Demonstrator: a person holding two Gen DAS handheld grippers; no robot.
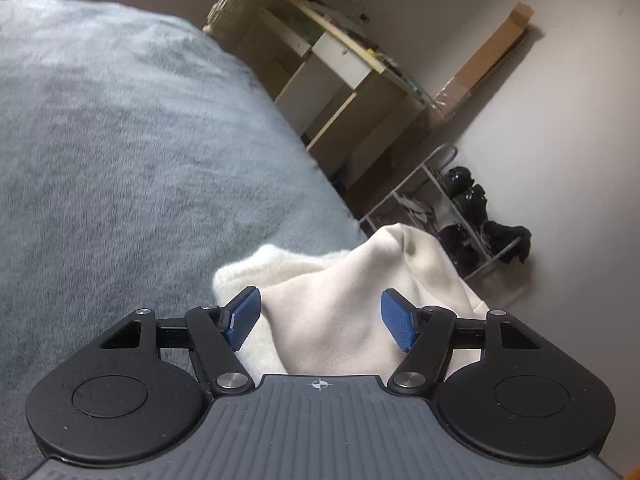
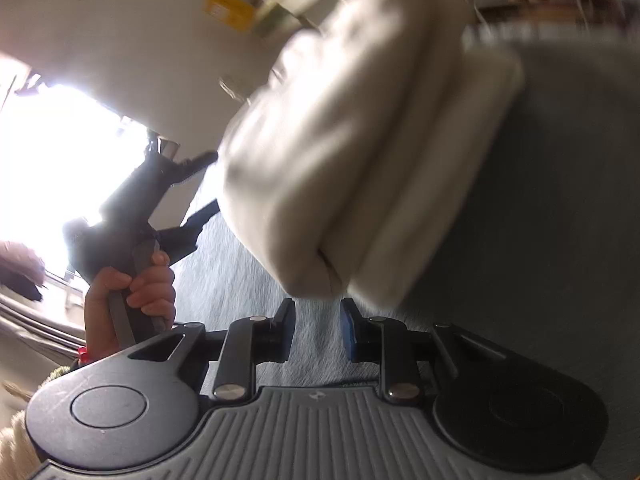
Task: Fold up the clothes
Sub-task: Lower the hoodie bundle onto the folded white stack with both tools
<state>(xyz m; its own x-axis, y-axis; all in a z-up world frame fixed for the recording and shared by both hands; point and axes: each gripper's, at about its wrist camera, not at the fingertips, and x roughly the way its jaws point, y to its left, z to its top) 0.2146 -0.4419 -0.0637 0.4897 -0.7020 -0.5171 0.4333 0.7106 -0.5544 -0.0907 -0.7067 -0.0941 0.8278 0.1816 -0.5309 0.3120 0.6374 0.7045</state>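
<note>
Left wrist: left gripper (image 1: 320,316) hangs w/ jaws spread wide, gripping nothing, over a cream garment (image 1: 352,292) bunched at the edge of the grey blanket (image 1: 120,140). Shoe rack (image 1: 440,208) by the wall.

Right wrist: right gripper (image 2: 318,332) released, jaws parted; blurred folded garment (image 2: 360,140) just ahead, not pinched. A hand (image 2: 132,292) holds the left gripper's handle.

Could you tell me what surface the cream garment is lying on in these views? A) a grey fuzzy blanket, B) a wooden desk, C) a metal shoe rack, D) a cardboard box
A: in the left wrist view the cream garment rests bunched on the grey fuzzy blanket, just ahead of the open left gripper.
</note>
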